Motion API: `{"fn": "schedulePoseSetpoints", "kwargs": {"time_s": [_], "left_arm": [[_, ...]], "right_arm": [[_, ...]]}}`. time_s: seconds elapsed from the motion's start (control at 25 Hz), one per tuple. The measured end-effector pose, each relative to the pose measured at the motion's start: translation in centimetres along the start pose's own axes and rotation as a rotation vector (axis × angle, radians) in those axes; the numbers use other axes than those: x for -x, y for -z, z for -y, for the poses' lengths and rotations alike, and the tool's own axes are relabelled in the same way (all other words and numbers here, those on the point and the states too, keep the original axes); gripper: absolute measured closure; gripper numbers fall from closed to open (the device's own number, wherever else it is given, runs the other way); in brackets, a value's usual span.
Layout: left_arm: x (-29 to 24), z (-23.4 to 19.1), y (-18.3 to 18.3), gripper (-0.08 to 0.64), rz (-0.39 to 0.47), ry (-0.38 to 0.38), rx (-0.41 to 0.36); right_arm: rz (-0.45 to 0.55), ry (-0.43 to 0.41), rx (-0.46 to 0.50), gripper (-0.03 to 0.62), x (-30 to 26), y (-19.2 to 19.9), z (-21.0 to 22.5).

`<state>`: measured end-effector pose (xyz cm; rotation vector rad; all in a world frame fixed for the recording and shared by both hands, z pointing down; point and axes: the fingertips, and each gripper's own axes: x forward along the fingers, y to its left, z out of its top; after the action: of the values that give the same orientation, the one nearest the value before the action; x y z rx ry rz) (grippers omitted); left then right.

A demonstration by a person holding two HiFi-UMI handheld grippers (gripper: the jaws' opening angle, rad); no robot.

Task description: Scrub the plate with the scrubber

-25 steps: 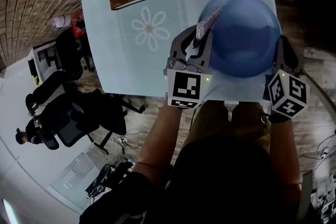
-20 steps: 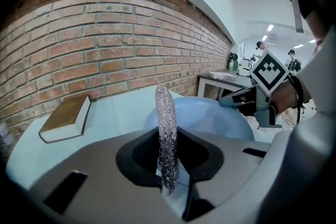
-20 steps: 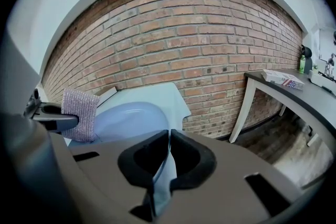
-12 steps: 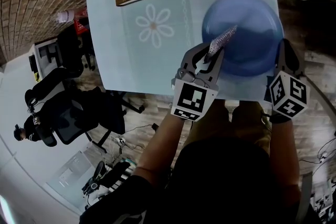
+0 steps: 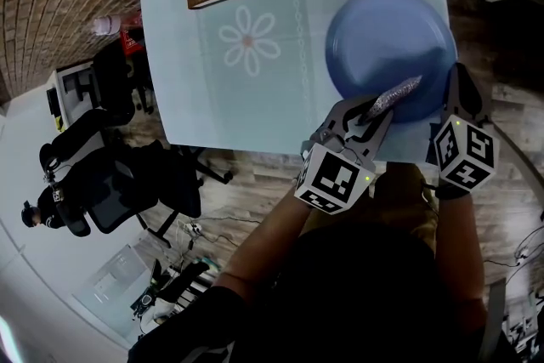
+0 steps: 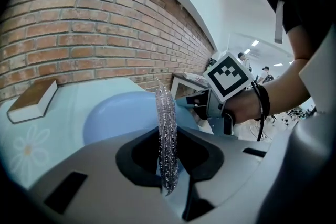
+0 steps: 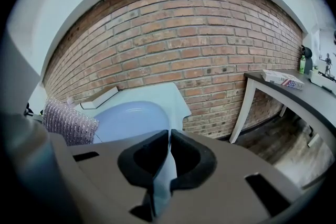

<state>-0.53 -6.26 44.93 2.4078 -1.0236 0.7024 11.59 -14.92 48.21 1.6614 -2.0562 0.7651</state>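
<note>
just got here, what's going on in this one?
A person works two handheld grippers at a light blue table. The right gripper is clamped on the near right rim of the blue plate, steadying it. The left gripper holds the silver scrubber over the plate's near edge.

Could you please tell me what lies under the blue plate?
The plate rests on the pale blue table, near its corner. The right tool grips the plate's rim. The tabletop directly beneath the plate is covered, so anything there cannot be seen.
</note>
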Motion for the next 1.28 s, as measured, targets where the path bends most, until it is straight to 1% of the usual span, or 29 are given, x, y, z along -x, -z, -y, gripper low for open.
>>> {"fn": "schedulePoseSetpoints", "kwargs": {"time_s": [0.12,0.2,0.68,0.96,1.28], "left_arm": [[-1.0,1.0,-0.3,0.482,0.005,0.035,0.015],[-1.6,1.4,-0.5,0.480,0.008,0.045,0.014],[-5.5,1.1,-3.2,0.482,0.036,0.055,0.049],[-8.0,-0.1,-4.7,0.482,0.068,0.020,0.051],[-9.7,-2.0,-5.6,0.480,0.065,-0.034,-0.002]], "right_arm": [[0.002,-0.004,0.006,0.548,-0.1,0.1,0.0],[0.004,-0.008,0.006,0.548,-0.1,0.2,-0.1],[0.006,-0.022,0.017,0.548,0.1,0.1,0.0],[0.005,-0.023,0.022,0.548,0.0,0.0,0.1],[0.010,-0.025,0.030,0.548,-0.1,-0.2,0.1]]}}
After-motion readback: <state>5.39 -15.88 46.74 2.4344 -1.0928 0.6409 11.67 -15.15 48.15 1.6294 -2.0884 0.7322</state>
